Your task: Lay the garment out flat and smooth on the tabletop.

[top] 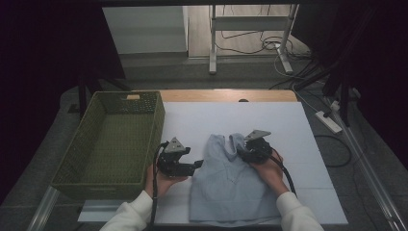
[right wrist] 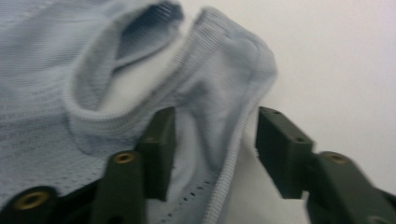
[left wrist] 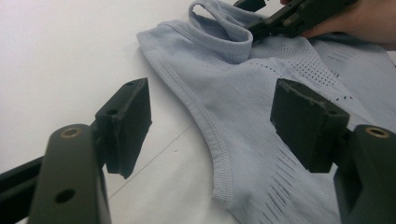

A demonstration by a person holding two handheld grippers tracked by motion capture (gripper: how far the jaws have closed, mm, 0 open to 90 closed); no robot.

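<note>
Garment under inspection: a pale blue knit top (top: 230,185) lying mostly flat on the white bench (top: 317,192), its shoulder straps bunched up at the far end. Judged light, soft and limp; it will sag and drape when lifted, and the thin perforated knit could stretch or snag under a hard pinch.

Right gripper (top: 245,150) sits at the strap (right wrist: 224,93); its jaws stand apart with the ribbed edge between them, pads not pressing. Left gripper (top: 196,165) rests at the garment's left edge, jaws apart and holding nothing, the ribbed armhole hem (left wrist: 219,154) lying just ahead of them.

Recommended holds: the ribbed hems and straps, which look thicker and less slippery than the body cloth. One hold per side would keep the cloth from folding on itself. A green woven basket (top: 72,180) stands at the left of the bench.
</note>
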